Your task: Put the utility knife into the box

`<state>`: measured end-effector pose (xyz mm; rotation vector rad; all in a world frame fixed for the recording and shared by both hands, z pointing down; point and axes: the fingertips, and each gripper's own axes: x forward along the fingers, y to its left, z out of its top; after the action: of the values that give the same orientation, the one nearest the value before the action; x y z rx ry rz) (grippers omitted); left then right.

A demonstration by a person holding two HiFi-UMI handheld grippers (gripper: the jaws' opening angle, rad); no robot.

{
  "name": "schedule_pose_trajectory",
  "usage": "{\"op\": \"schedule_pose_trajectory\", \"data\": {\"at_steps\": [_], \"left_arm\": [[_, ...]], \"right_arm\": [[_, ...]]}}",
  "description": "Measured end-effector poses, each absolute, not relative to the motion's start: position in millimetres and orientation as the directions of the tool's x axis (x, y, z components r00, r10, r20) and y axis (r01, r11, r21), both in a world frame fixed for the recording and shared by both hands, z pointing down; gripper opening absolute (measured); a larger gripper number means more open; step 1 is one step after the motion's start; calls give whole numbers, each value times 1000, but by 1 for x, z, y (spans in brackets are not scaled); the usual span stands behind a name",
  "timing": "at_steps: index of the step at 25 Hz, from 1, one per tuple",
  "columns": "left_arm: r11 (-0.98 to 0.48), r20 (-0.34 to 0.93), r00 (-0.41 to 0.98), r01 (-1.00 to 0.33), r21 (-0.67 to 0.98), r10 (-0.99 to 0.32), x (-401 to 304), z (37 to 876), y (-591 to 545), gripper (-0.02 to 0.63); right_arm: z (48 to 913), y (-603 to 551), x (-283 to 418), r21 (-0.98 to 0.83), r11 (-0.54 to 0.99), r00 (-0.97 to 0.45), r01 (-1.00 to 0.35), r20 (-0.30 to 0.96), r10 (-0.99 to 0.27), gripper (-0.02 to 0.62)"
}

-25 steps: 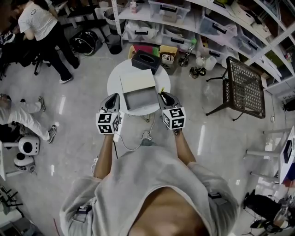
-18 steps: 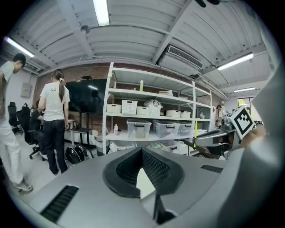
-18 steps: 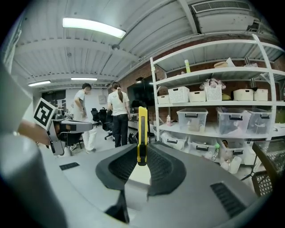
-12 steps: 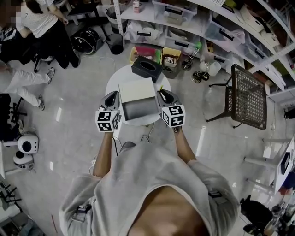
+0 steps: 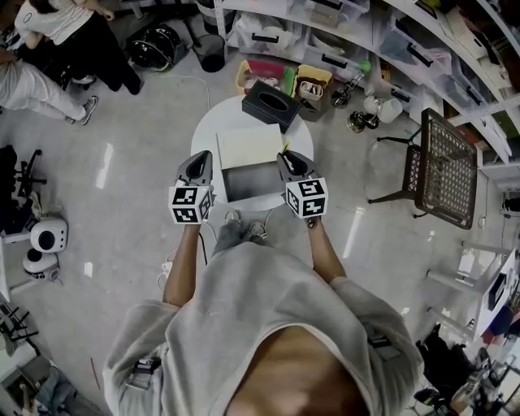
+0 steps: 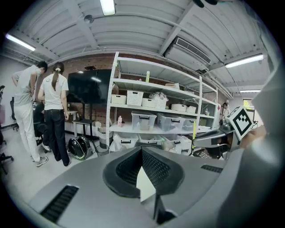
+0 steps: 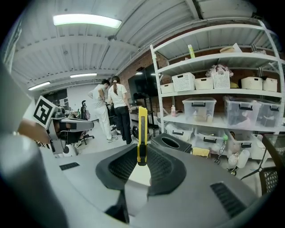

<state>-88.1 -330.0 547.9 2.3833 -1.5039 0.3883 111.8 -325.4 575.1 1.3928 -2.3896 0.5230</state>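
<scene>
the right gripper [image 7: 141,153] is clamped on the yellow knife [image 7: 142,133], which stands upright just beside the open box [image 5: 252,183] on the table [image 5: 207,134], so i would bring it over the grey inside and lower it before releasing, with the closed, empty left gripper [image 6: 141,151] held aside.

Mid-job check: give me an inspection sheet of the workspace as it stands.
Surface: small round white table, mostly covered.
Job's things: open box, pale lid behind it; yellow knife not yet inside.
Clutter: black tissue box at the table's far edge.
Grippers: right claw shut on the knife, right of the box; left claw shut, empty, left of it.
Cables: thin lead on the floor below the left claw.
Surroundings: shelves of bins, mesh chair, people far left.
</scene>
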Motion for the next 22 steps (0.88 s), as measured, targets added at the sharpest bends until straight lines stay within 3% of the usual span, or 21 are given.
{"op": "schedule_pose_trajectory", "data": {"at_steps": [22], "left_arm": [[-437,467,469,-880,183,-749,-101,598,-316,18]], "right_arm": [[637,-283,84,-203,409,-444,-890,593,-672,83]]}}
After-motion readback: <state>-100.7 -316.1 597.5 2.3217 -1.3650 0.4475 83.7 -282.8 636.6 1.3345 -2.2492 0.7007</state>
